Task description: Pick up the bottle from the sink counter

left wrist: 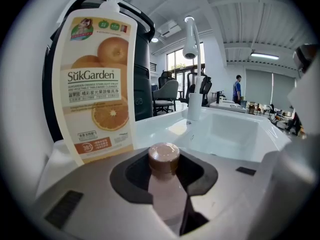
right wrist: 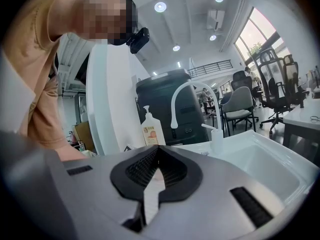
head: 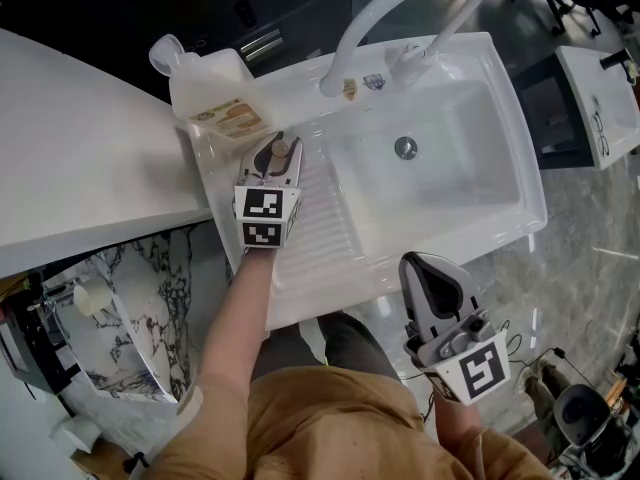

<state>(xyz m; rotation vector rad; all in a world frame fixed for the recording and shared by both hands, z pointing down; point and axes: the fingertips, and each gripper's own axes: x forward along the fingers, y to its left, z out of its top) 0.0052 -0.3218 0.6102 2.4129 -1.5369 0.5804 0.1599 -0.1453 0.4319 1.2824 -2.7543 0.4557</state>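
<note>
A small pale bottle (left wrist: 165,194) with a brown cap (head: 282,149) stands upright between the jaws of my left gripper (head: 274,154), and both pads press on its sides. It is over the far left corner of the ribbed drainboard (head: 318,230) of the white sink counter. Whether its base rests on the counter is hidden by the gripper. My right gripper (head: 428,268) hovers off the counter's near edge, close to the person's body, jaws together with nothing in them.
A big white orange-label cleaner bottle (head: 212,90) stands just behind the small bottle, filling the left of the left gripper view (left wrist: 95,84). A tall white faucet (head: 400,8) arches over the basin (head: 455,183) to the right. A white slab (head: 70,148) lies to the left.
</note>
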